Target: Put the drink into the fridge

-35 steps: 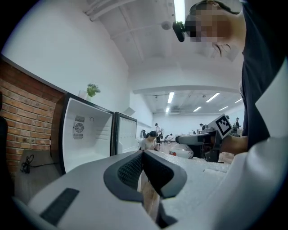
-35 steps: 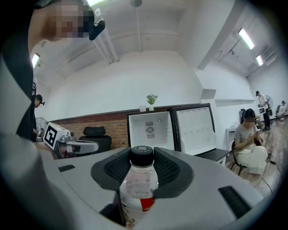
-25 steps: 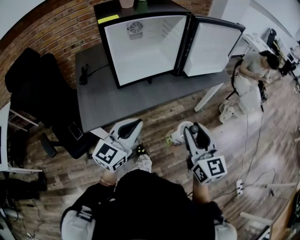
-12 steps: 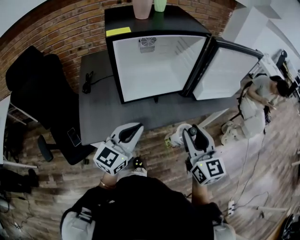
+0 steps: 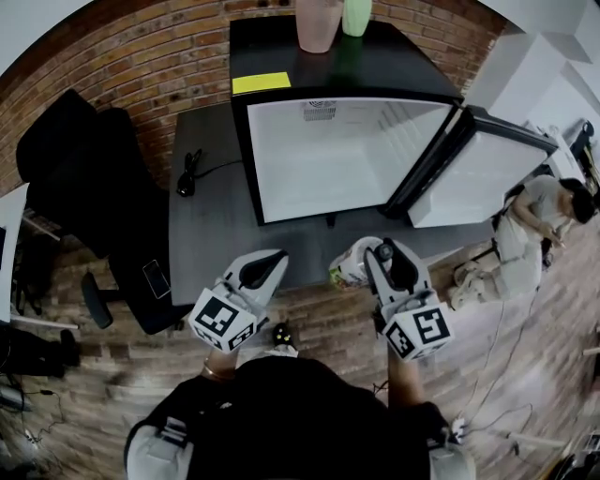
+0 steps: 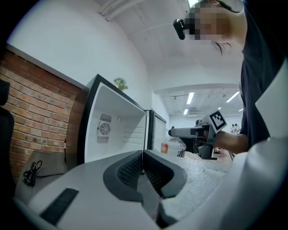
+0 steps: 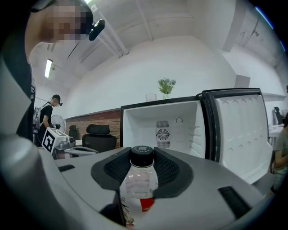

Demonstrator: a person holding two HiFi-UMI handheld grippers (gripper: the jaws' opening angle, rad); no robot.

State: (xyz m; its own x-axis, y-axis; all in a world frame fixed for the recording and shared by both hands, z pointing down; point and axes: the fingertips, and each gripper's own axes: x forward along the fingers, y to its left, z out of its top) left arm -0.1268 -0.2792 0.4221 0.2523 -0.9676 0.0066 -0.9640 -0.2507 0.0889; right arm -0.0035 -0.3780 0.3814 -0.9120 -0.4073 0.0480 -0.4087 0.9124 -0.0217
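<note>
The drink is a clear bottle with a black cap and a red-and-white label. My right gripper is shut on its neck, and it stands upright between the pads. In the head view the bottle hangs over the desk's front edge, below the open black mini fridge. The fridge's white inside is bare, and its door is swung out to the right. My left gripper is shut on nothing, left of the bottle, near the desk edge. In the left gripper view its pads meet.
The fridge stands on a dark grey desk, with a cable and a phone at its left. A black office chair is further left. A pink vase and a green cup top the fridge. A person sits at right.
The fridge and desk have come closer and shifted right in the head view. Both grippers, the right one still holding the bottle, now reach the desk's front edge.
</note>
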